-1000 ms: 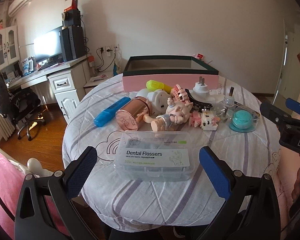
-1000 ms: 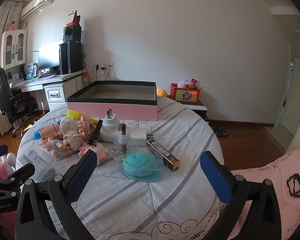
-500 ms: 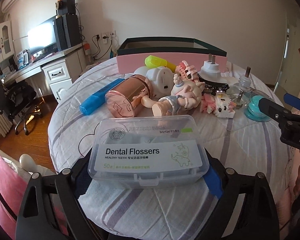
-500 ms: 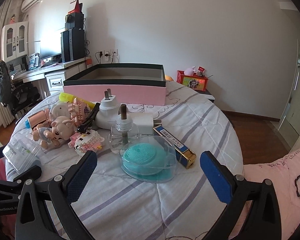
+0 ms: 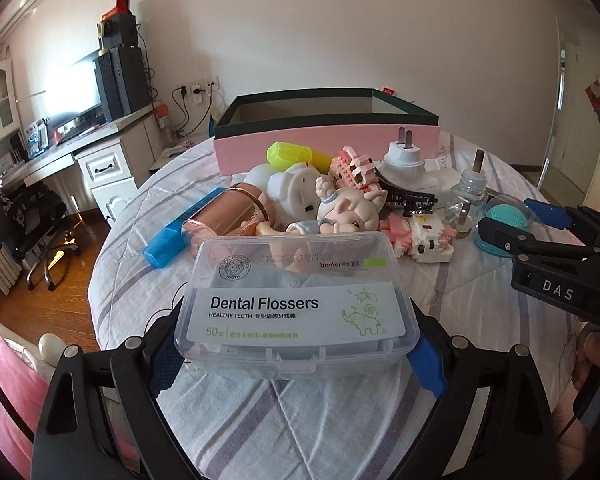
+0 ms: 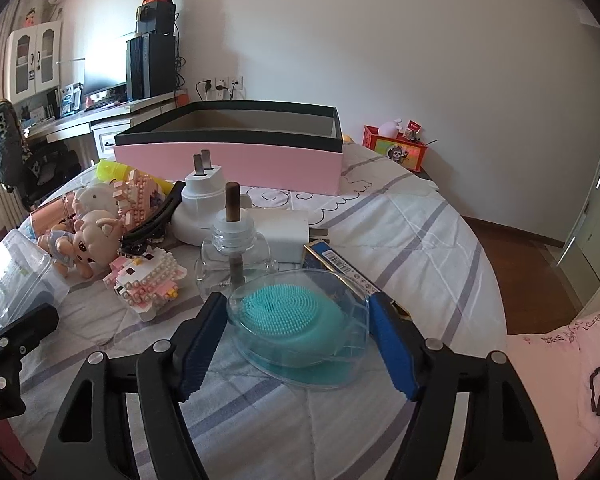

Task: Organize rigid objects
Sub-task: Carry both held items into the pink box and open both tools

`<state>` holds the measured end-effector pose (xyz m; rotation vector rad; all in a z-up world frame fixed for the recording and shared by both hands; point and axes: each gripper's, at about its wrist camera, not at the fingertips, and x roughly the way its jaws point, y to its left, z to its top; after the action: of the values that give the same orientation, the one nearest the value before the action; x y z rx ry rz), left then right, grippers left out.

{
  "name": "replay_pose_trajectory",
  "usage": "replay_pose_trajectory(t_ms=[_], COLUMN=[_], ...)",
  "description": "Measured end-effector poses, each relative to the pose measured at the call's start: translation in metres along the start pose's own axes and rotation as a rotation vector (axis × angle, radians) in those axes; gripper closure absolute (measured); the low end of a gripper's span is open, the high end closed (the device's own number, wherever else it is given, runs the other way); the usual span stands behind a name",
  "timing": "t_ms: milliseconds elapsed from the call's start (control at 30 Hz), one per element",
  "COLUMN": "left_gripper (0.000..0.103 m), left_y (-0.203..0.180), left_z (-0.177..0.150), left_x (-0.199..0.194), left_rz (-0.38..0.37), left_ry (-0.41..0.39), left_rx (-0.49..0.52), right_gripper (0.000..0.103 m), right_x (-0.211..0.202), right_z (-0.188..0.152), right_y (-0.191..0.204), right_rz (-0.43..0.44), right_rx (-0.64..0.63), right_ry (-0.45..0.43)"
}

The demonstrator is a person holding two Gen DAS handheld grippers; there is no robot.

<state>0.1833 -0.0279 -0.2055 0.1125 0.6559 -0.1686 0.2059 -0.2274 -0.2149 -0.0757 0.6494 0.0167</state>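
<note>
The left gripper has its jaws closed on a clear plastic box of dental flossers, one blue pad against each short end. The box sits at the near edge of the round table, which is covered with a striped white cloth.

The right gripper has its jaws closing around a clear case holding a teal brush. The case lies between the two blue pads and both look to be at its sides, though I cannot tell how firmly they press. It sits toward the near right part of the table.

Behind these, in the middle of the table, lies a heap of small things: a pig doll, a rose-gold cup on its side, a blue case, a yellow case, a pink brick toy, a black hair clip, a white plug, a small glass bottle with a brown wick, and a blue and gold box just behind the brush case.

At the far edge of the table stands an open pink box with a dark rim.
</note>
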Motion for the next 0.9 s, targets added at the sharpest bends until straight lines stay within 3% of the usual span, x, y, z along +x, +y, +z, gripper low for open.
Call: replay_pose_trajectory(t_ms=[267,567,733,900], left_gripper=[0.01,0.01,0.01,0.01], left_y=[-0.001,0.004,0.008,0.019], left_z=[0.031,0.091,0.139,0.181], left_x=[-0.017,-0.014,0.015,0.075], left_rz=[-0.023,-0.041,-0.033,-0.018], left_ry=[-0.072,-0.153,-0.175,-0.104], left_rx=[0.017,0.026,0.052,0.021], right_gripper=[0.03,0.03,0.03,0.03], right_x=[-0.022,-0.036,-0.025,0.016], right_z=[0.008,0.048,0.092,0.141], right_y=[-0.004,-0.011,-0.008,0.003], right_rz=[0.054,0.075,0.096,0.149], right_rx=[0.024,0.017,-0.009,-0.025], right_ry=[-0.048,-0.145,-0.199,-0.191])
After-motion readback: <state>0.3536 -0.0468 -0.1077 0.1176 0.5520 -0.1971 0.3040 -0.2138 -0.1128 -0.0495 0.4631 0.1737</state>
